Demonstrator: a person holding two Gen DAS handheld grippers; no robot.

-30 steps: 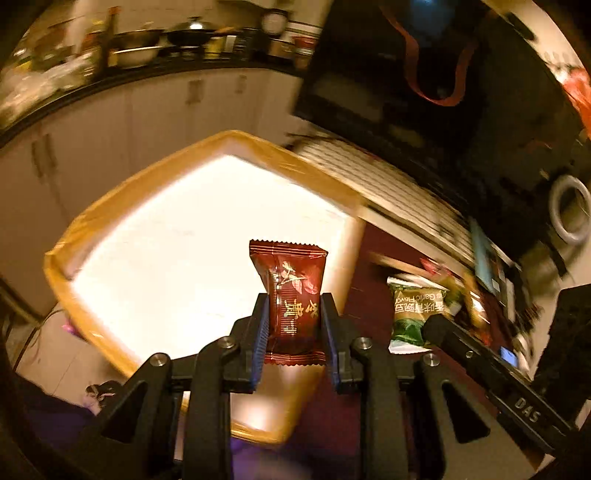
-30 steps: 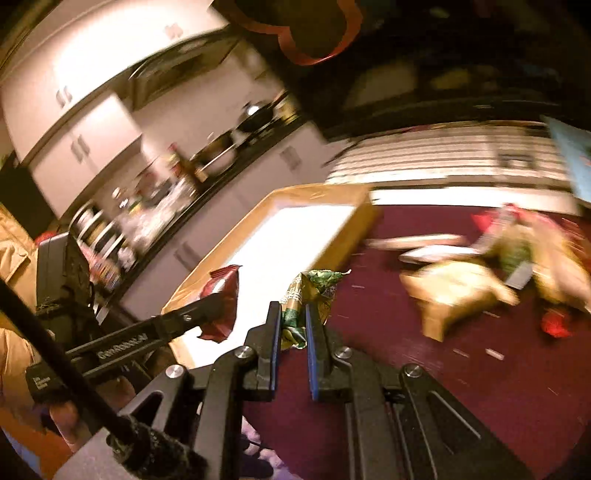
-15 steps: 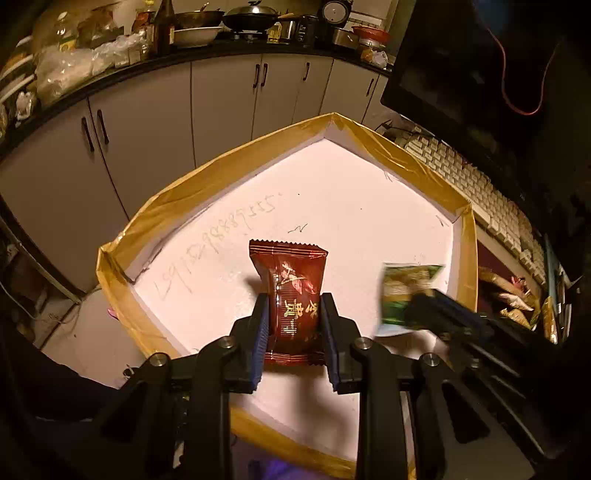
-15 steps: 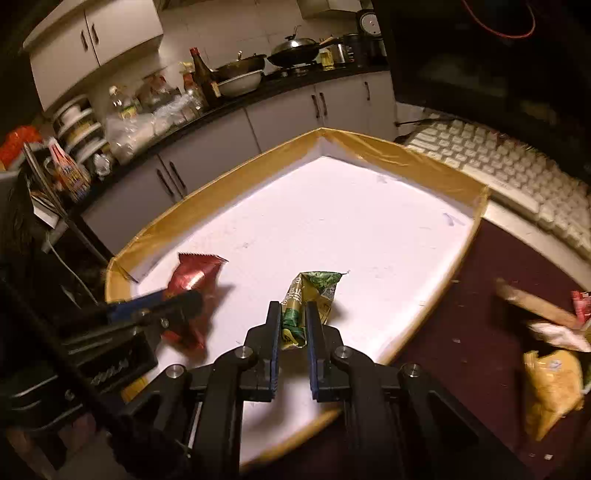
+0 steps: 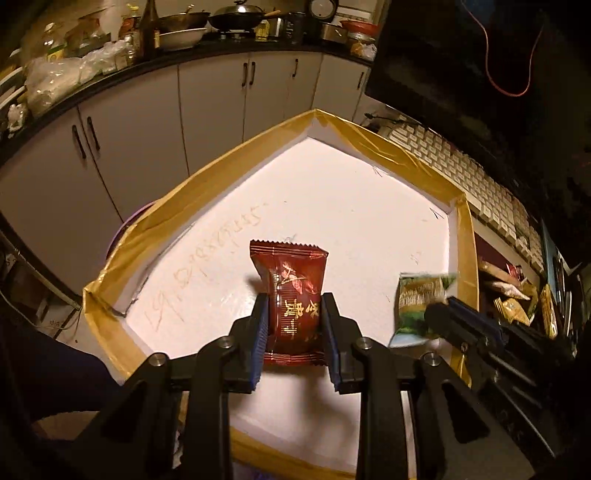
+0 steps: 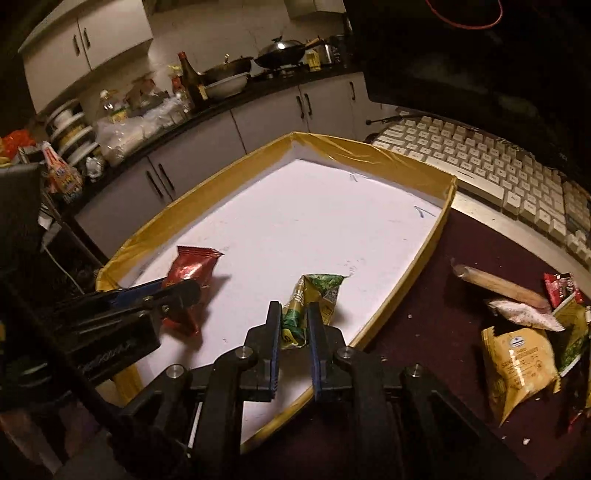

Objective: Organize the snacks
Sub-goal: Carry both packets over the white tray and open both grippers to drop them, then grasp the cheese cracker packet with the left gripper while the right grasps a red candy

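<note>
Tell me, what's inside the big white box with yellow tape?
Nothing lies on the white box's bare floor. Two hand-held grippers hold a red snack packet and green snack packet over it, hiding small patches.

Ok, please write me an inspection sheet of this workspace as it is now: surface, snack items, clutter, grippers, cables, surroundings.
Surface: dark red table, crumbs on it.
Job's things: white tray with yellow taped rim, nothing lying in it; red snack packet and green snack packet, both held above the tray; loose snack pile on the table to the tray's right.
Clutter: white keyboard behind the tray.
Grippers: left hand-held gripper shut on the red snack packet; right hand-held gripper shut on the green snack packet.
Cables: red cable across the dark screen.
Surroundings: kitchen cabinets; counter with wok, bowls and bottles.
</note>
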